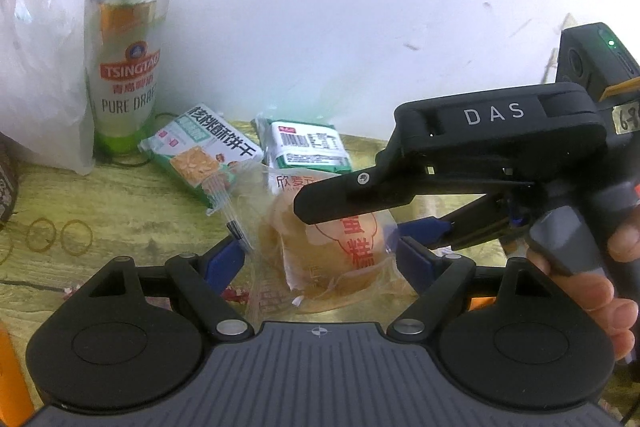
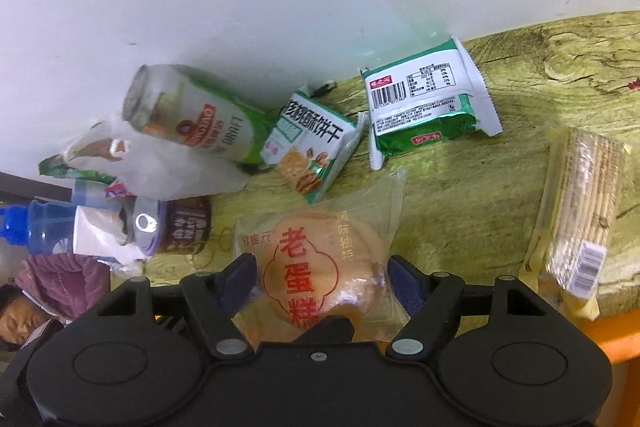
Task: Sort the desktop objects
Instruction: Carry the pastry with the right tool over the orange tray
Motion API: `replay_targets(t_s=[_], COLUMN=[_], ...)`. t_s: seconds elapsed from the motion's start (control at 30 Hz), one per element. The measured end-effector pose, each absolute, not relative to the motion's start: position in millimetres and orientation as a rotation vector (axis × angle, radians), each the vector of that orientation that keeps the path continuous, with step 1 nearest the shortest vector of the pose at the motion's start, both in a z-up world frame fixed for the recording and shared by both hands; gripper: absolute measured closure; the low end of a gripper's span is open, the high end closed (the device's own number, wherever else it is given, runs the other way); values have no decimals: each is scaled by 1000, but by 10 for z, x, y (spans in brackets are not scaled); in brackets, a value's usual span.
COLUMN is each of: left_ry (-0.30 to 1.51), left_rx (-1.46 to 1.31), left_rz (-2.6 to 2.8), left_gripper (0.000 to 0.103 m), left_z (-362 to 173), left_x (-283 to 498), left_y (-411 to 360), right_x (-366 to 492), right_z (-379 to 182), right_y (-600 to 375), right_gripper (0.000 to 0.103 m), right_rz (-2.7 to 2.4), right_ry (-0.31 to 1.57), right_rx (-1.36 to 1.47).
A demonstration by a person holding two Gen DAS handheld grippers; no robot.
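1. Wood-grain table [image 2: 520, 75] crowded along the wall. Best to lift straight up before carrying anything sideways.
2. White plastic bag [image 1: 40, 87] and upright Tsingtao beer can [image 1: 126, 59] at the back left, well apart from the work. No need to swing that way, since the can would tip easily.
3. Wafer pack [image 2: 580, 203] at the right table edge. Walnut biscuit pack [image 1: 200, 151] and green barcode pack [image 2: 424, 103] just behind the target. Walnut pack's corner overlaps the target's clear wrapper, so expect drag there; ease the wrapper free rather than yank it.
4. Target: wrapped egg cake [image 2: 320, 263], red lettering up, near the front of the table, between both sets of fingers. Soft cake in a slippery film, so squeeze only enough to hold, and take the cake body, not the loose film margin.
5. Rubber bands [image 1: 76, 237] loose on the table to the left. Not in the way.
6. Right gripper [image 2: 322, 269]: pitched steeply down over the cake, jaws at a middling width, blue pads [image 2: 242, 275] against the wrapper on both sides. Judged a grip on the cake. Seen from the left wrist, crossing in from the right, person's hand [image 1: 600, 291] on the handle.
7. Left gripper [image 1: 320, 255]: angled down less steeply, jaws somewhat wider, pads [image 1: 226, 259] flanking the same wrapper. Cannot tell whether pressing or merely alongside.
8. Two tools on one small pack is crowded. Better one holds and the other backs off before the carry.
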State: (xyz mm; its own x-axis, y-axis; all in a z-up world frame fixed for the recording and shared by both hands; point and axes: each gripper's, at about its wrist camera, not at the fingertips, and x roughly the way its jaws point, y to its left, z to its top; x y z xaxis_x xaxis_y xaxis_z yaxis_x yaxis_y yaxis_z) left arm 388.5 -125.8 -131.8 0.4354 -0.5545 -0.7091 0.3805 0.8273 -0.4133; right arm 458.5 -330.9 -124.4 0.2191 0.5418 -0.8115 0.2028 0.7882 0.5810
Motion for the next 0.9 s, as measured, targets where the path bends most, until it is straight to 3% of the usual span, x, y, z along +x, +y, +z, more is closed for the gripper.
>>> replay_targets(t_s=[0.5,0.9], left_ry=[947,1005], left_rx=[-150,-127], left_rz=[-651,-693], left_gripper=[20,20], left_z=[-1021,-1088], left_x=[3372,2876], left_y=[-1285,-1431], right_x=[3944,3374], right_z=[-880,-910], right_y=[-3441,-3583], right_gripper=[36,36], right_rz=[227,186], right_ry=[1317,1339], right_rx=[715,744])
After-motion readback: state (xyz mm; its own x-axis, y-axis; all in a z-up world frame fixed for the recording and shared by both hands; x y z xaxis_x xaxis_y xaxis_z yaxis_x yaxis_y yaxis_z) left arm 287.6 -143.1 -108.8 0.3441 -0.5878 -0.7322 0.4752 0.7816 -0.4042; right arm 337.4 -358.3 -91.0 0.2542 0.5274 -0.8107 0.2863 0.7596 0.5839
